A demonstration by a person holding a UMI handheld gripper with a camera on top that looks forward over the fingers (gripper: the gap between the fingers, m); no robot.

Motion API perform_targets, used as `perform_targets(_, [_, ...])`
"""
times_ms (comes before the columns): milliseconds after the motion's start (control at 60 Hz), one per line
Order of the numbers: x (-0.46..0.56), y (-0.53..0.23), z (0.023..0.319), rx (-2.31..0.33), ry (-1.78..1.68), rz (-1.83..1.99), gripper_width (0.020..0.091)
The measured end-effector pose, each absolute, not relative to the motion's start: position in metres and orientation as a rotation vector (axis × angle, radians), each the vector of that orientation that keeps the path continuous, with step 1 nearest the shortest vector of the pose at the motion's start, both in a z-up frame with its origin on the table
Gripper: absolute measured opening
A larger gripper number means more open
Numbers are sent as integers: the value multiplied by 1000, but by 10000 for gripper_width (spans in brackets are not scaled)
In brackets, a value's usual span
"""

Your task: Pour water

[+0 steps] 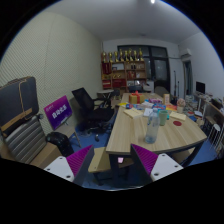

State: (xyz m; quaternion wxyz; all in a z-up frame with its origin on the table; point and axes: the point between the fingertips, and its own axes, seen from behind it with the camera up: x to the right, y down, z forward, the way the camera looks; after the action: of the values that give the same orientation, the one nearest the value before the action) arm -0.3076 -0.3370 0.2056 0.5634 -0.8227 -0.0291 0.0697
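Fingers (pixel 113 160) of my gripper sit spread apart at the bottom of the gripper view, each showing its magenta pad (pixel 80 158), with nothing held between them. I see only this one view, so everything below comes from it.

Just beyond the fingertips begins a long wooden table (pixel 132 133) that runs away from me into the room. On its middle stands a clear bottle or cup (pixel 152 126), which I take for the water vessel; it is well ahead of the fingers and not touching them. Around and behind it lie smaller items in orange, red and blue (pixel 172 108), too small for me to name.

Left of the table I see a black office chair (pixel 92 108), and nearer to me a purple sign board (pixel 58 113) leaning by the wall. A grey chair back (pixel 20 105) stands closest on that side.

At the far wall stands a shelf (pixel 125 70) stacked with red and yellow goods, next to a window (pixel 160 62).
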Motion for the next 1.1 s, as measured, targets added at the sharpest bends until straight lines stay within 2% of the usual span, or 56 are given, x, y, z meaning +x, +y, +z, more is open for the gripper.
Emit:
perform_targets(250, [-324,-319,210,-1894,-18,117,826])
perform_targets(517, [-249,-278,201,-1832,10,50,825])
perform_targets(583, [-222,-252,187,-1811,19,31,823])
perform_targets(767, [-157,-161,126,-1781,21,-11,827])
perform_targets(950, [-129,-83,80,-1775,-25,-7,827])
perform_targets(1083, [-116,-33,57,-1776,-8,15,829])
perform_targets(1100, [-118,-31,62,-1774,-3,15,826])
